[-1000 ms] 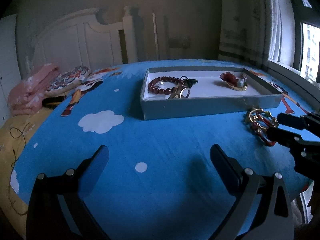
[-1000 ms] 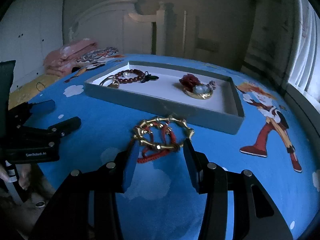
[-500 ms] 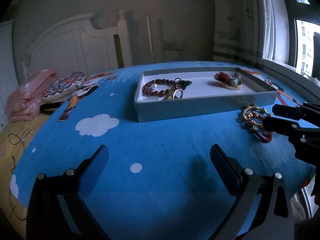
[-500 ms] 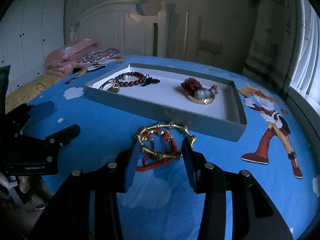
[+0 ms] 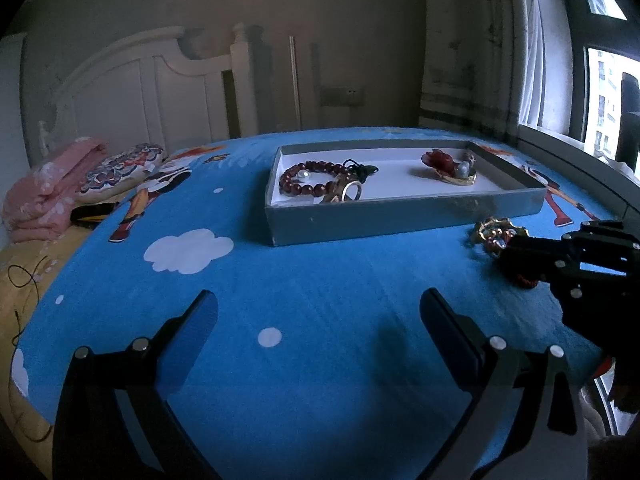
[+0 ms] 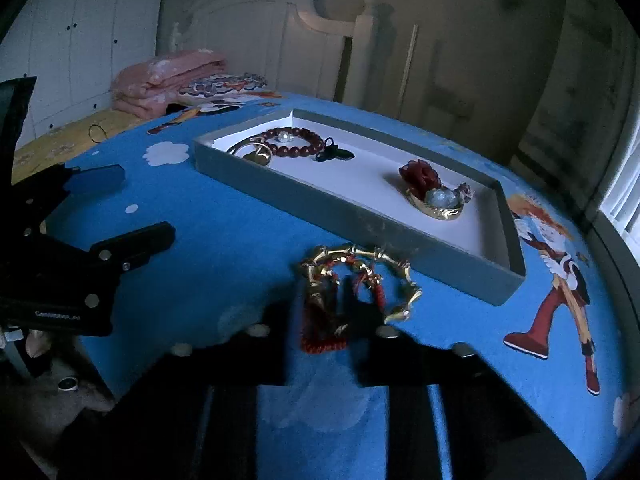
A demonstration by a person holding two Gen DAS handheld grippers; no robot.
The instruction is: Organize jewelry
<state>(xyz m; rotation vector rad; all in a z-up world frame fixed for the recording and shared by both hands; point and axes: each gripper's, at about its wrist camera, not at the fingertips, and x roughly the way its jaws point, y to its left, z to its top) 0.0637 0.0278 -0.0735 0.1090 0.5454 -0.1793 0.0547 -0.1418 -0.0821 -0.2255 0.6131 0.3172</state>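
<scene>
Right tongs (image 6: 340,320) pinching gold bracelet (image 6: 360,276), left tongs (image 5: 316,320) agape

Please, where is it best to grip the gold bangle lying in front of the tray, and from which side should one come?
Grip the near-left arc of the gold bangle, where the red cord bunches, coming from the bed's near edge. The ring lies flat and its far rim sits close to the tray, so only the near side looks free. The right gripper already has its jaws closed there, apparently on it.
</scene>
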